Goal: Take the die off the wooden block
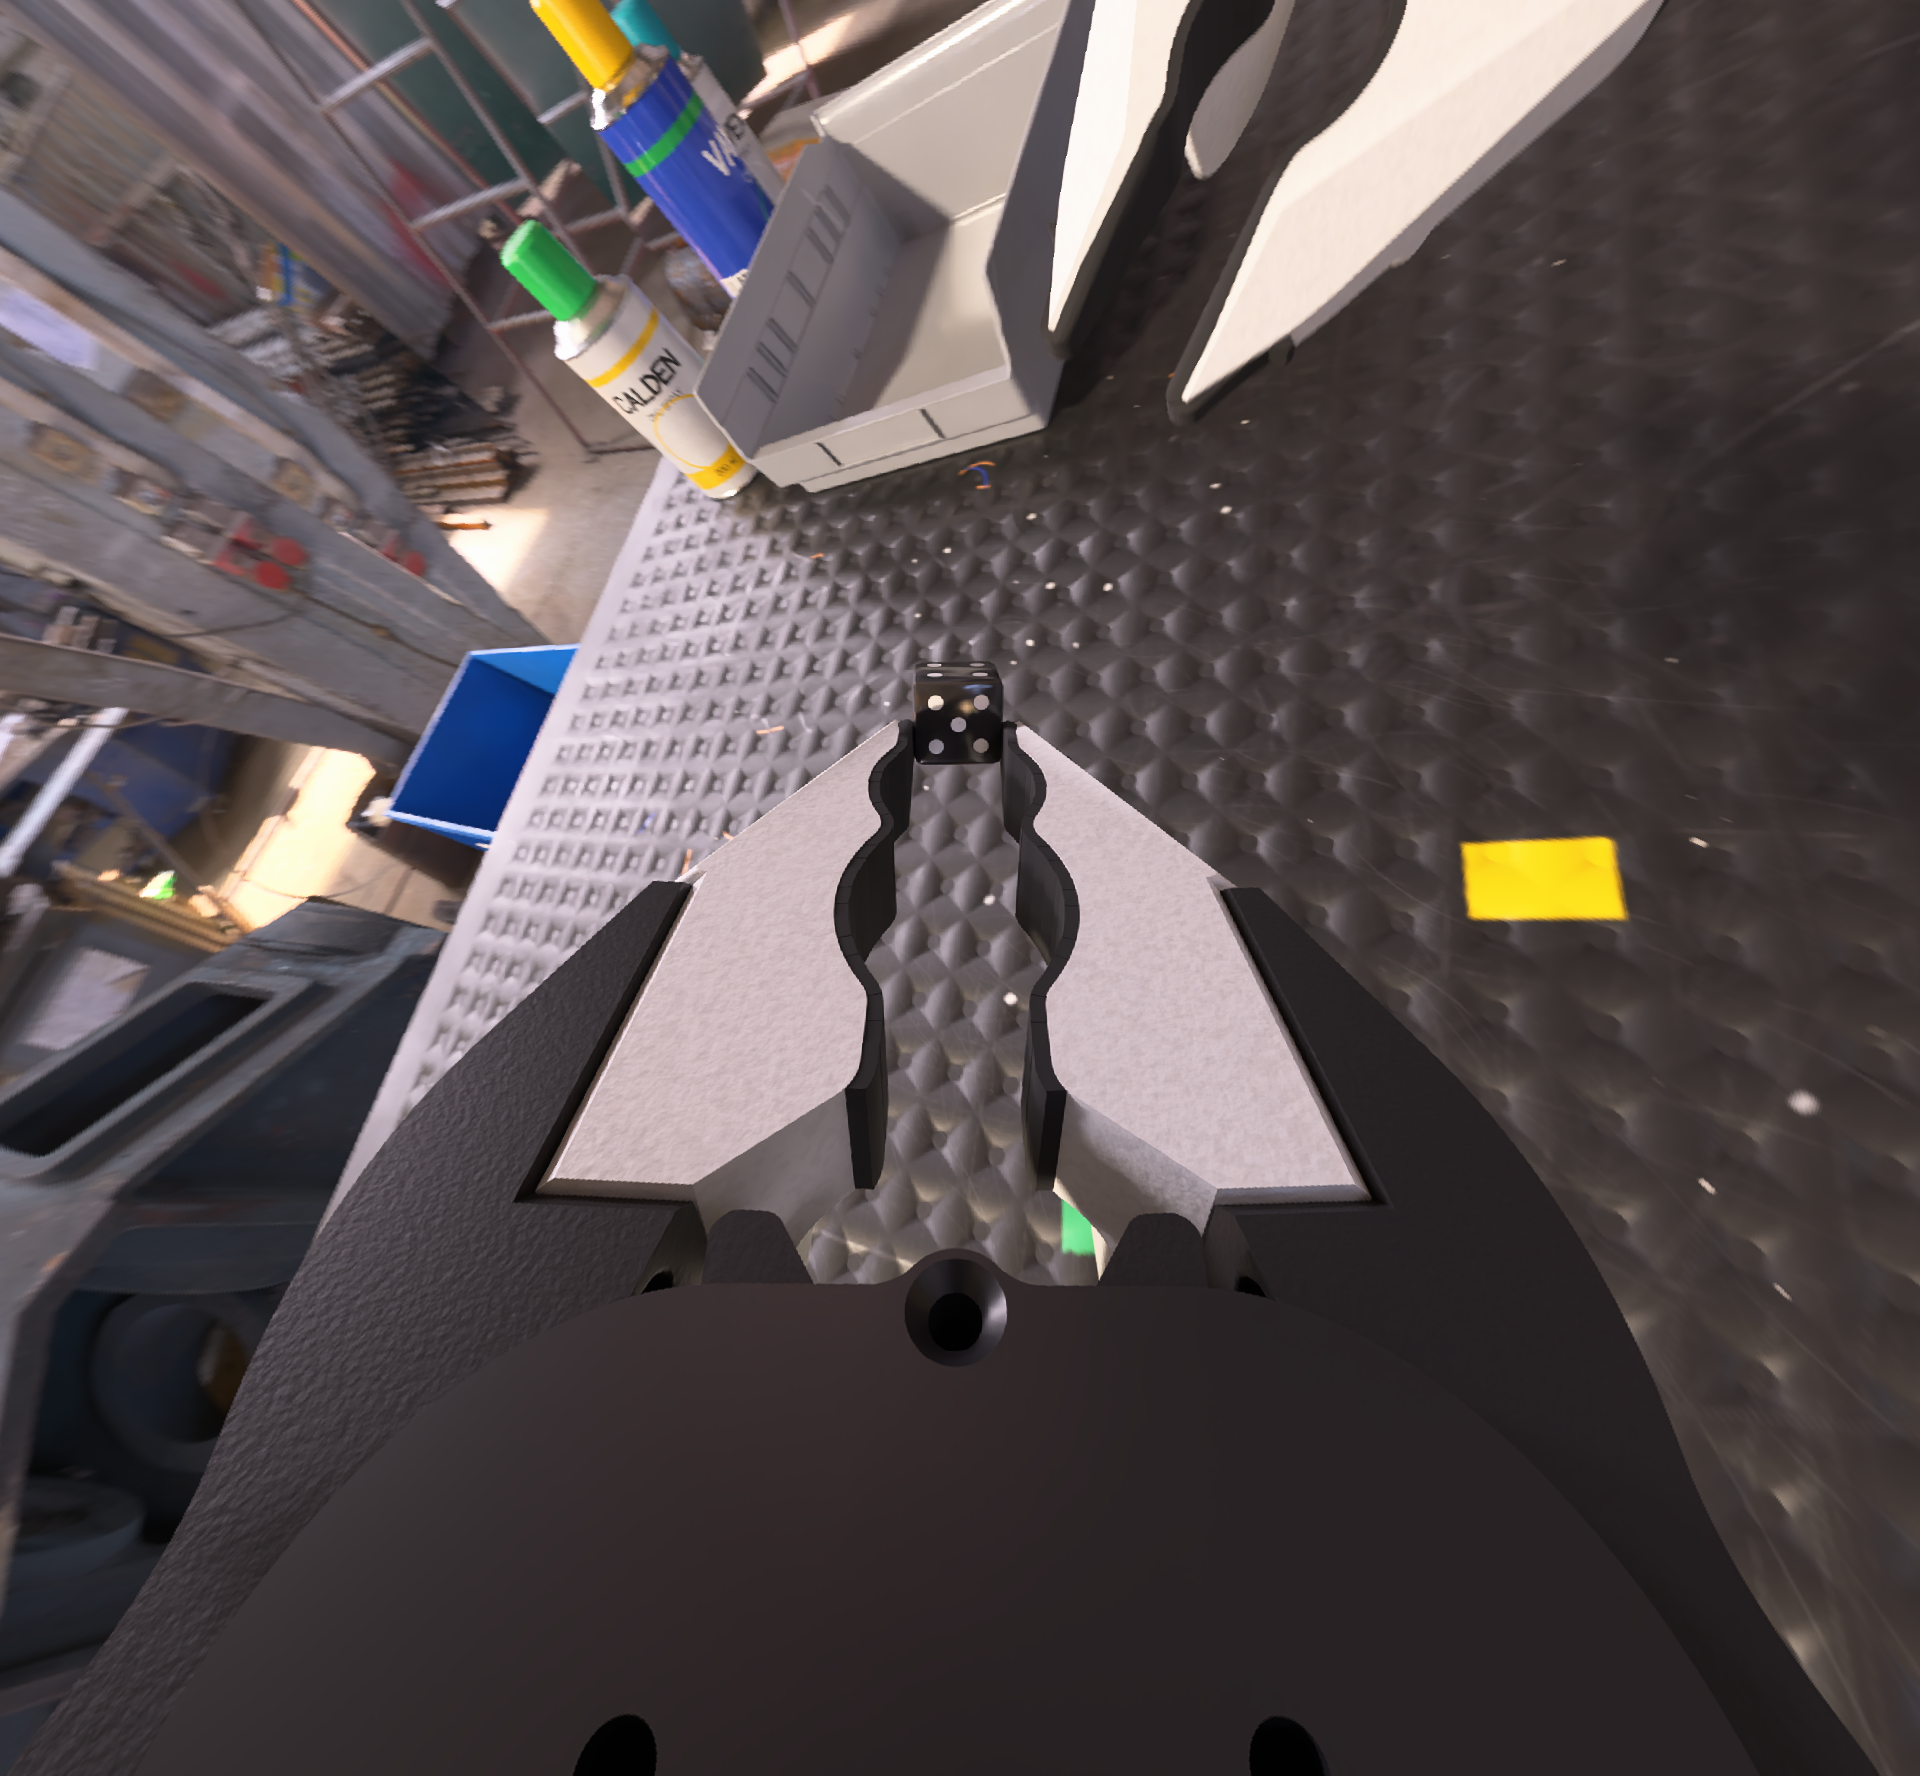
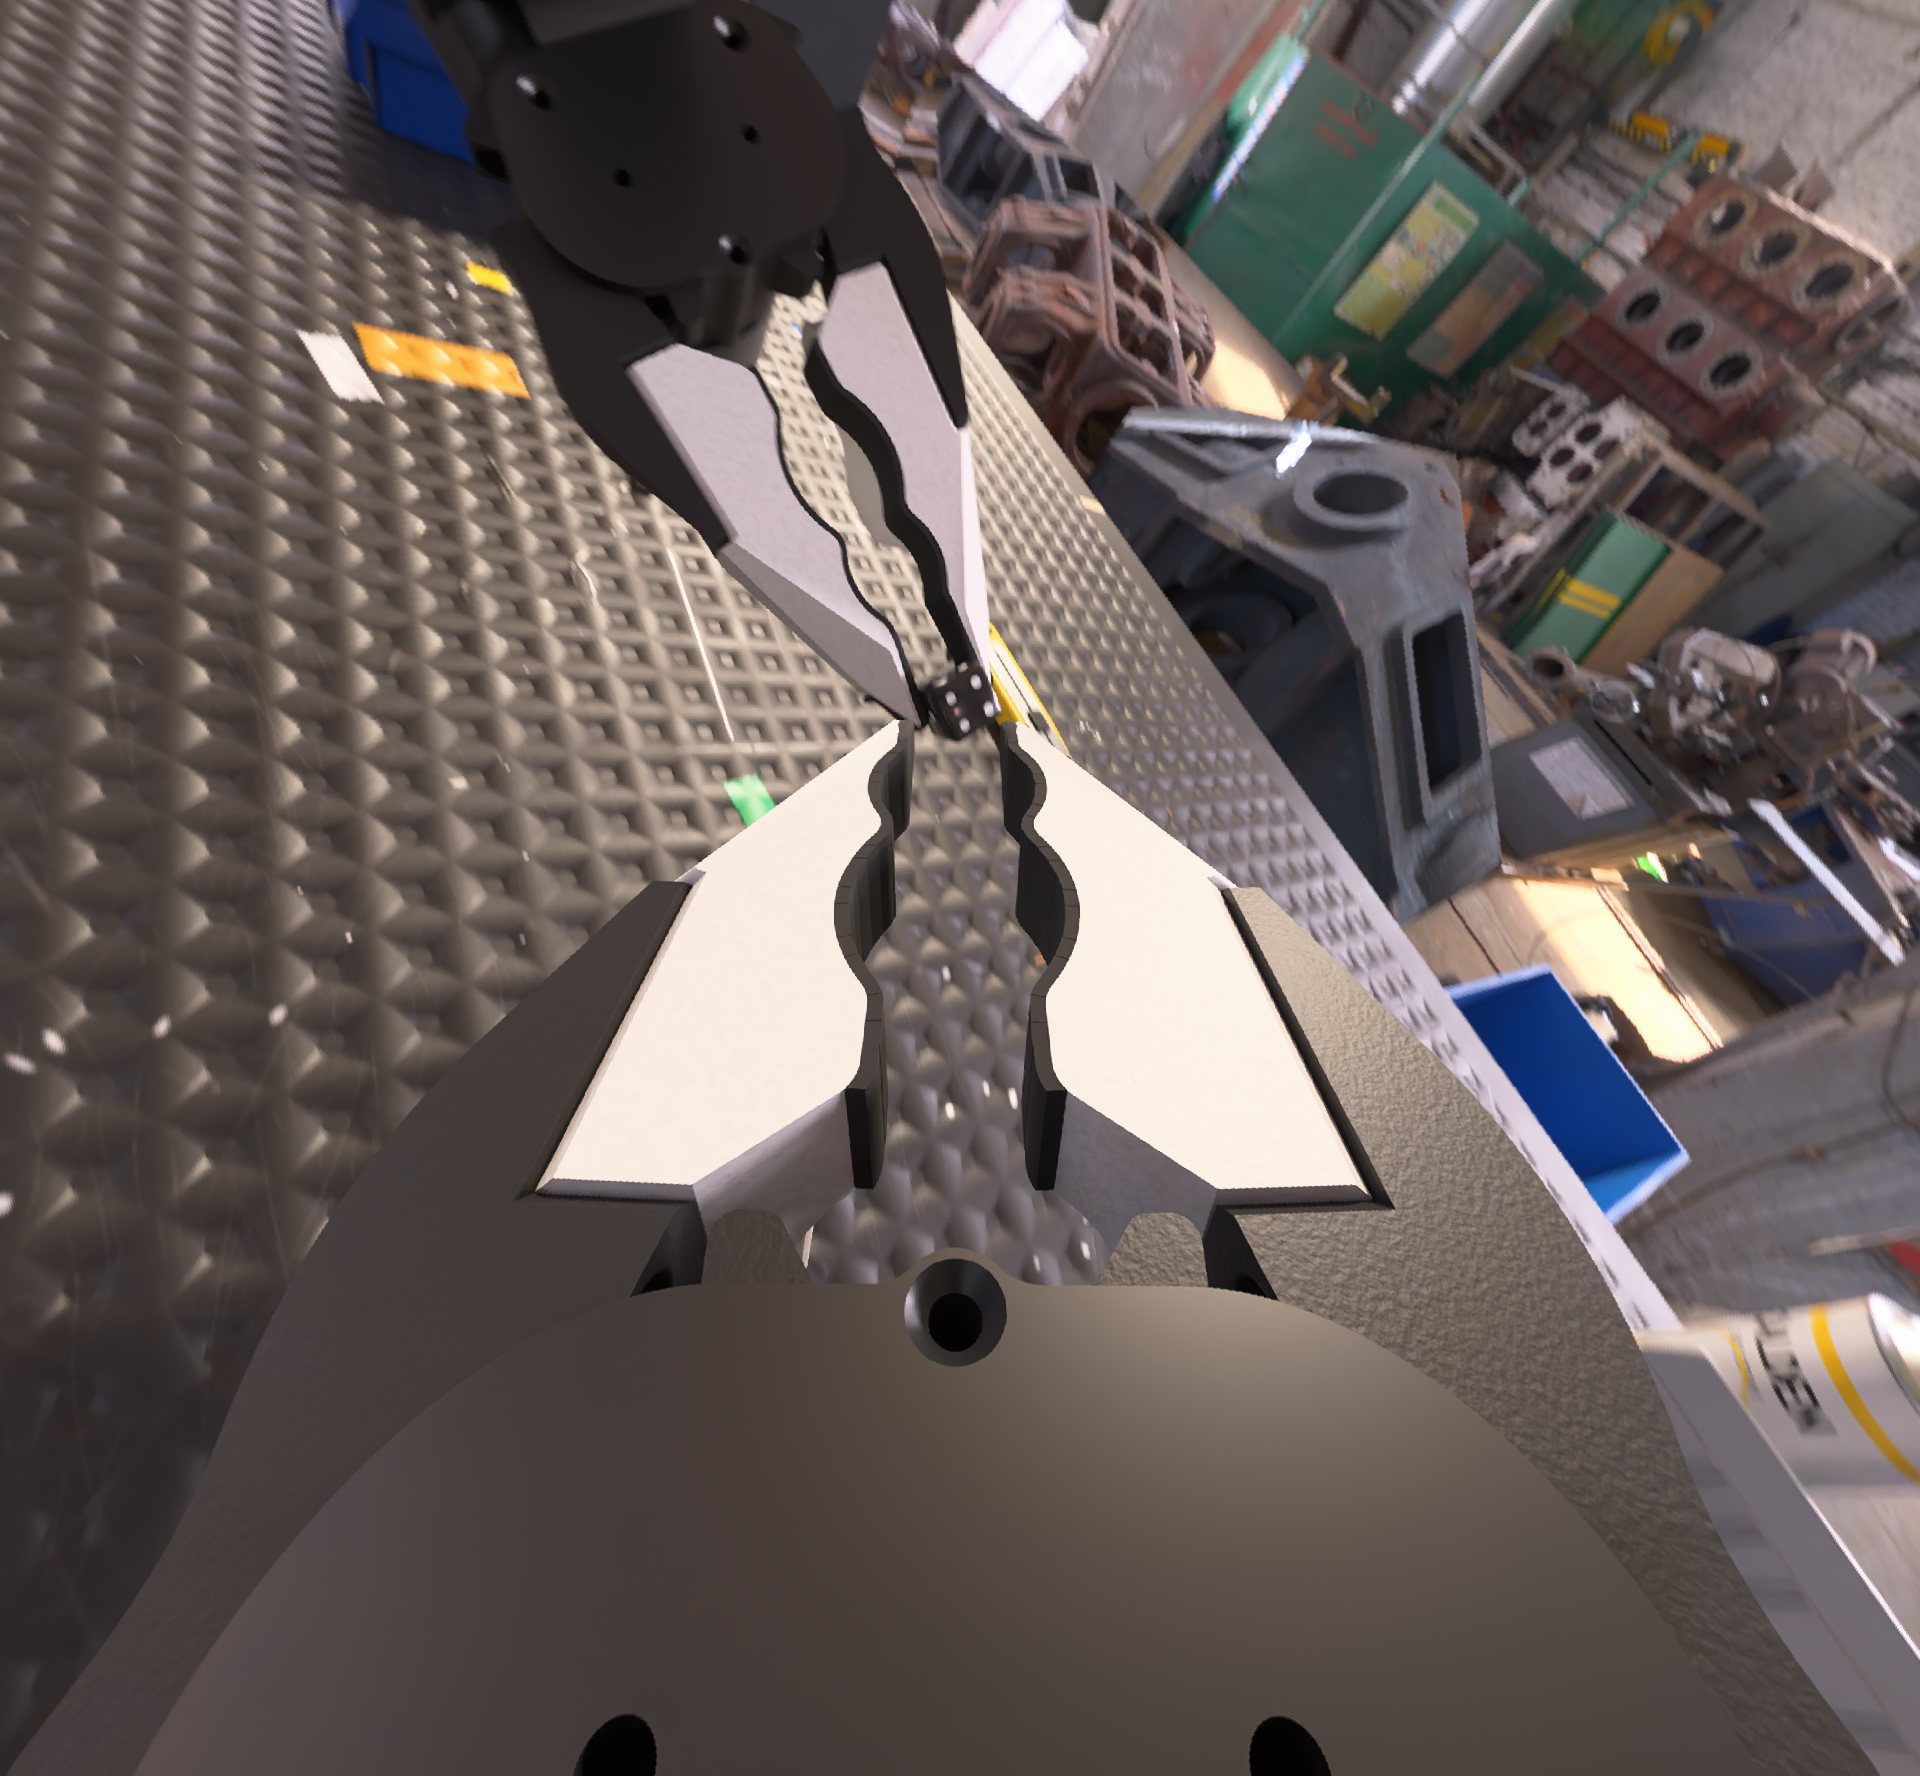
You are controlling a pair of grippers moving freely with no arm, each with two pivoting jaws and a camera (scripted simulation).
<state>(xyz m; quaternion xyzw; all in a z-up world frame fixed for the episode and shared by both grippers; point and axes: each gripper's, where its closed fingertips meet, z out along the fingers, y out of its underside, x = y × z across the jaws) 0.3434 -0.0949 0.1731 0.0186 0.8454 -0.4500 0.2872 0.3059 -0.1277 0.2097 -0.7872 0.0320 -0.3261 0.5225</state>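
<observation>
The left gripper (image 1: 957, 739) pinched the die (image 1: 957, 712) at its fingertips; the right gripper (image 2: 954, 739), narrowly parted and empty, hovered just beside it.

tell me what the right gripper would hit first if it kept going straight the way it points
Probably the black die, pinched in the left gripper just past the right gripper's fingertips. Depth is hard to judge, so it might instead touch the left gripper's fingers first.

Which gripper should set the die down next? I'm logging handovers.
Left. The left gripper already pinches the black die between its fingertips, lifted above the studded table. The right gripper holds nothing, its tips just short of the die.
</observation>
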